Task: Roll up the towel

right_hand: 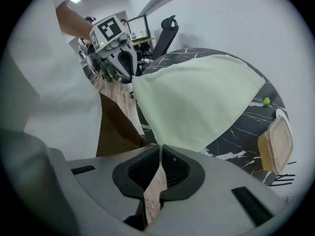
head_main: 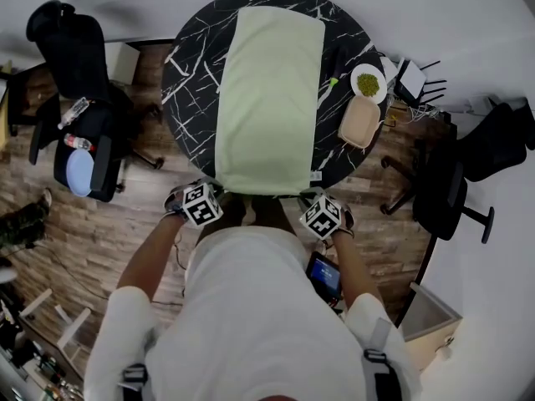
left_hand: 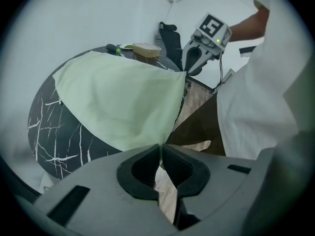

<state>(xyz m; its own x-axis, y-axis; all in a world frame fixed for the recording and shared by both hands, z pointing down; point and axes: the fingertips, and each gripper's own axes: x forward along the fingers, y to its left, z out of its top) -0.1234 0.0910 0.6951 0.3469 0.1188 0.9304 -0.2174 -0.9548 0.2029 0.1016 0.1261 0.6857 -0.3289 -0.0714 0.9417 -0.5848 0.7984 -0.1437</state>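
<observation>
At the left, the left gripper (left_hand: 160, 146) has its jaws pinched tight on the near left corner of the towel (head_main: 269, 98), the cloth running up out of the pads in a thin fold. From there the pale green towel stretches away along the round black marble table (head_main: 188, 73), flat and smooth for its whole length, with only the near edge lifted at the table's rim just in front of the person. At the right, the right gripper (right_hand: 160, 146) is clamped the same way on the near right corner. To my eye the roll has not begun, and this is the grip for the first turn. It will go well if both corners travel level and in step, with the edge drawn taut between them, then turned over tightly onto the flat cloth so the roll starts straight and doesn't cone. The towel lies ahead of both grippers, spreading away from the two held corners. Off to the right, a tan lidded container (head_main: 360, 122) and a small bowl (head_main: 369, 82) sit apart from the towel.
</observation>
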